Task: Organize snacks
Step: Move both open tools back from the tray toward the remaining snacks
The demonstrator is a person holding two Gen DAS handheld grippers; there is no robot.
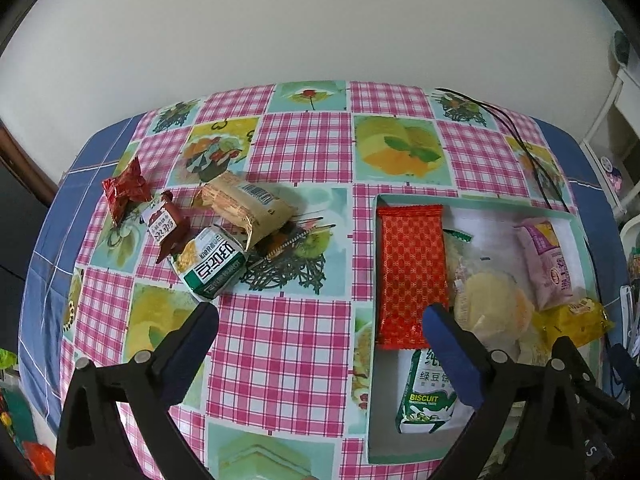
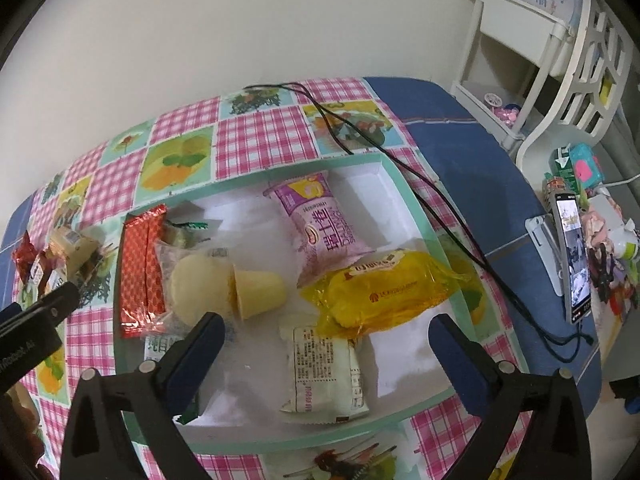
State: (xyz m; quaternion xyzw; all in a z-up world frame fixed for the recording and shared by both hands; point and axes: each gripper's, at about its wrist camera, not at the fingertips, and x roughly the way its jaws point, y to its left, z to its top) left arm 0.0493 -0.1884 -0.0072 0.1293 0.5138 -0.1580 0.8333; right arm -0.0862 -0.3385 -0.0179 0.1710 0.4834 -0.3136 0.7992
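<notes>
I'm hovering over the box [image 2: 404, 196] on the checked tablecloth [image 1: 280, 336], and most of the snacks are already sitting inside it: the red wafer pack [image 2: 142, 268], the purple roll pack [image 2: 320, 228], the yellow pack [image 2: 384, 292], the white pack [image 2: 324, 376], the pale cups [image 2: 228, 288] and the green biscuit pack [image 1: 428, 400]. I'm keeping my left gripper [image 1: 320, 320] spread wide with nothing between its jaws, and my right gripper [image 2: 326, 330] is gaping empty too, above the box. Still waiting outside, well to the left of the box, I'm counting four: the soy milk carton [image 1: 212, 264], the tan cracker pack [image 1: 248, 208], the brown sachet [image 1: 168, 224] and the red candy wrapper [image 1: 124, 190]. So I'm judging this over halfway done.
</notes>
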